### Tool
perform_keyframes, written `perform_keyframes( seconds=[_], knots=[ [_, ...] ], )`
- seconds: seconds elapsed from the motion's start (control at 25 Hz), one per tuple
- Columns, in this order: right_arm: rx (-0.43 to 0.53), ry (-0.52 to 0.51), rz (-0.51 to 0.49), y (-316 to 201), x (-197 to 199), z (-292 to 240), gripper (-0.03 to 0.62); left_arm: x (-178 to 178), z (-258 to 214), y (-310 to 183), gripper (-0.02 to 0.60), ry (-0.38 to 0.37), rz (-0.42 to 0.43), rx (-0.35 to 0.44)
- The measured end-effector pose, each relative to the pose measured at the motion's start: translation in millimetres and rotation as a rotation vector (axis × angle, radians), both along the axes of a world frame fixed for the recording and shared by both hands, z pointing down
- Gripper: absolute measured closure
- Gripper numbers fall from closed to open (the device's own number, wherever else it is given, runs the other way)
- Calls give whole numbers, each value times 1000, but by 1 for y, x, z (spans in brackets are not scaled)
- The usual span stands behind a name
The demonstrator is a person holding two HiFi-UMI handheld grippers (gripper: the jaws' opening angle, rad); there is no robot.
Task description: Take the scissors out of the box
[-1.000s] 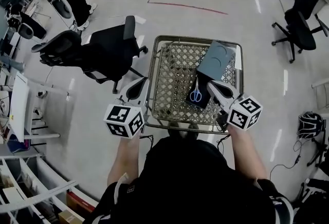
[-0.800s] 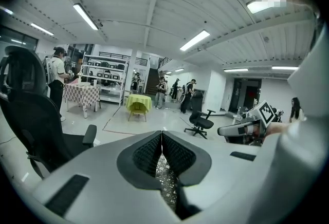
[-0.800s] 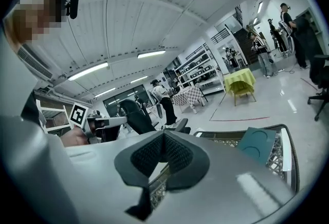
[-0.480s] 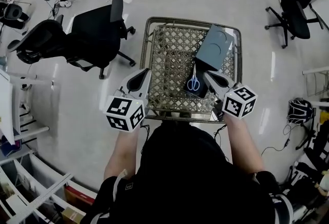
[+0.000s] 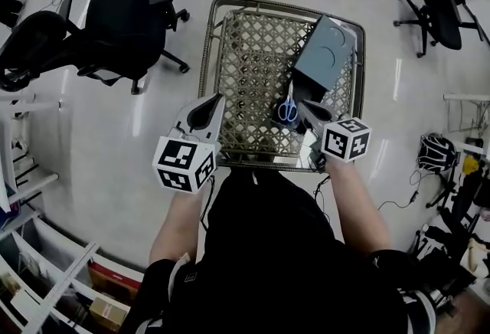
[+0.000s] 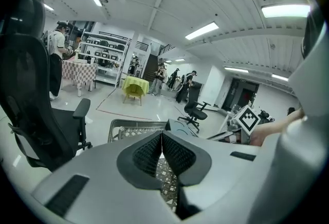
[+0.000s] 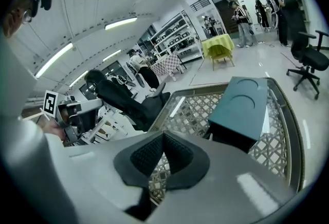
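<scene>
Lattice tabletop (image 5: 245,57) with a metal rim, seen from above. Box (image 5: 306,99) sits on its right half: dark base, teal lid (image 5: 328,49) tilted up and open behind it. Scissors (image 5: 288,109), blue handles, lie in the dark base with the handles toward the person, the blades pointing away.

Right gripper (image 5: 301,104) points into the box from the near right, its tip just beside the scissors' handles; contact cannot be told from above. In the right gripper view its fingers (image 7: 149,156) are pressed together with nothing between them. The lid (image 7: 241,105) stands ahead and to the right, with lattice below; the scissors do not show in that view.

Left gripper (image 5: 220,97) hangs over the near left edge of the tabletop, well apart from the box. In the left gripper view its fingers (image 6: 149,153) are pressed together, empty, with lattice showing below the tips.

Black chair (image 5: 130,18) stands on the floor left of the tabletop.
</scene>
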State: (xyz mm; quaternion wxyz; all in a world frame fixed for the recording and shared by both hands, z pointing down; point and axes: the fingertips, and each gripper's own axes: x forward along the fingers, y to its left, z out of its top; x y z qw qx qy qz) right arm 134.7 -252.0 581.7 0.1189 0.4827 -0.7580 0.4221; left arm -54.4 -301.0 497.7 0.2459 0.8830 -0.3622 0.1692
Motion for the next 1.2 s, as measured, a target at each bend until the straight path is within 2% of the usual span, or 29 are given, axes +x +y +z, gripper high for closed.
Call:
perform_keyframes(
  seconds=[0.28, 0.76, 0.8, 0.84, 0.96, 1.2],
  knots=[
    [-119, 37, -8, 6, 1, 53, 582, 3, 28, 1, 574, 2, 10, -49],
    [-272, 75, -20, 18, -2, 113, 577, -14, 39, -12, 574, -15, -17, -74],
    [-289, 73, -25, 20, -4, 119, 508, -14, 41, -11, 574, -15, -16, -78],
    [-307, 73, -30, 21, -5, 125, 481, -13, 43, -11, 574, -15, -14, -82],
    [-348, 90, -32, 22, -5, 138, 477, -12, 47, -10, 574, -13, -8, -92],
    [-433, 207, -30, 27, 11, 164, 461, -11, 51, -14, 574, -1, -10, -104]
  ],
)
